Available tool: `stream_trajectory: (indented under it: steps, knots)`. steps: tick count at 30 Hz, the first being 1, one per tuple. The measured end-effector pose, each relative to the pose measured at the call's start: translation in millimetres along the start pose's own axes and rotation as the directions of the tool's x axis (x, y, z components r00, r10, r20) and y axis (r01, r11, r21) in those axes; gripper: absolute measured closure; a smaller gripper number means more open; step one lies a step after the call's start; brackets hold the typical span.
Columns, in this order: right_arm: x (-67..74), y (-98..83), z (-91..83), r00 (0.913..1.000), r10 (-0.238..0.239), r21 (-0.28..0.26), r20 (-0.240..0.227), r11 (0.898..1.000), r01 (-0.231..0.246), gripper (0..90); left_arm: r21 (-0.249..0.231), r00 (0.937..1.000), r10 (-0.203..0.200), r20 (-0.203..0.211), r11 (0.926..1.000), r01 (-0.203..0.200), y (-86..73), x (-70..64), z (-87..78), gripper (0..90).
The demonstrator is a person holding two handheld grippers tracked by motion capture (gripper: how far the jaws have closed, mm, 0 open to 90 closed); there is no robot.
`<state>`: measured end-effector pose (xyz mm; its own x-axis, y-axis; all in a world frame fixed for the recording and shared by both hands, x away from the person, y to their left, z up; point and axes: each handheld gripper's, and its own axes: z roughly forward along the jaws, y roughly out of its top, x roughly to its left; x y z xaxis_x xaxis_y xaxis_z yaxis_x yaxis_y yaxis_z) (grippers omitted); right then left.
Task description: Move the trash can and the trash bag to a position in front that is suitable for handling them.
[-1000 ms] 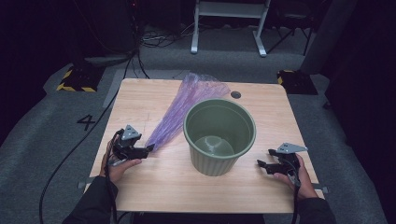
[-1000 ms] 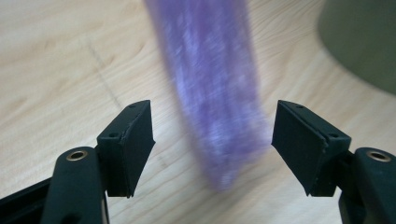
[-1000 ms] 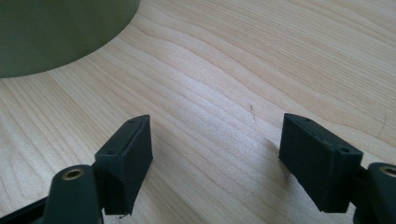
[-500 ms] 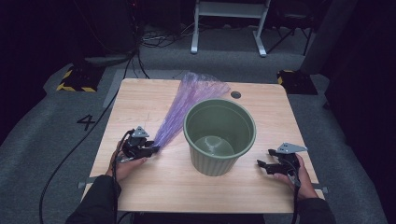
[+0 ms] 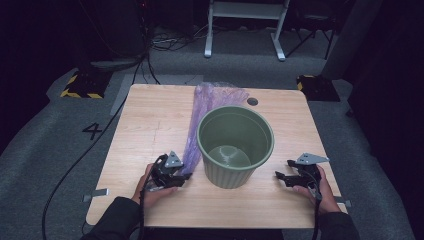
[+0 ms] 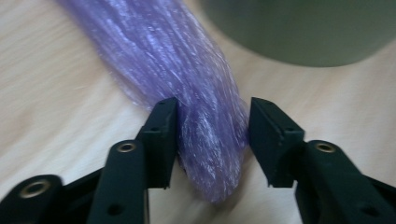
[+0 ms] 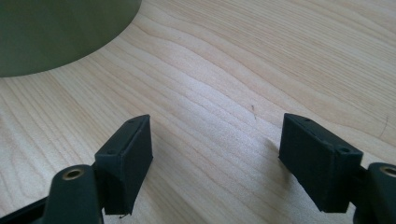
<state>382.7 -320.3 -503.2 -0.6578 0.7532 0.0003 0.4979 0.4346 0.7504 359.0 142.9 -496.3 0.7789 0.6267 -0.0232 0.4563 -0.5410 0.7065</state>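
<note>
Purple plastic bag [image 5: 202,120], bunched into a long strip, stretched across the wooden table [image 5: 145,125] from the far edge toward the near left, passing just left of the green bucket [image 5: 235,145]. In the high view, near end of the strip tucked at the tip of the left gripper [image 5: 184,176], gripped from below by the left hand [image 5: 150,187]. Right gripper [image 5: 281,177] low over the table just right of the bucket, apart from it, in the right hand [image 5: 320,187].

From the left gripper view, narrow gathered end of the bag [image 6: 210,135] lying between the two black jaws on the wood. Left pad [image 6: 163,135] touching the plastic; right pad [image 6: 271,135] at its edge, contact hard to judge. Jaws just seen reopening a little, partly spread, bag not clearly pinched. Bucket wall [image 6: 299,32] blurred beyond.

From the right gripper view, jaws spread wide with only bare table [image 7: 233,70] between them, nothing grasped. Curved bucket side [image 7: 56,32] at upper left.
</note>
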Motion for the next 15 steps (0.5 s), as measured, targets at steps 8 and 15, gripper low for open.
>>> stream_trajectory:
  steps: [8,15]
  knots:
    - [0.0,0.0,0.0,1.0,0.0,0.0,0.0,1.0,0.0,25.6,-0.019,0.9989,0.033,0.032,0.9993,-0.032,0.9,-28.9,-2.2,22.2]
    - [0.0,0.0,0.0,1.0,0.001,0.0,0.0,1.0,-0.001,25.6,-0.077,0.9978,0.035,0.057,0.9966,-0.03,-12.4,-41.2,-38.1,16.3]
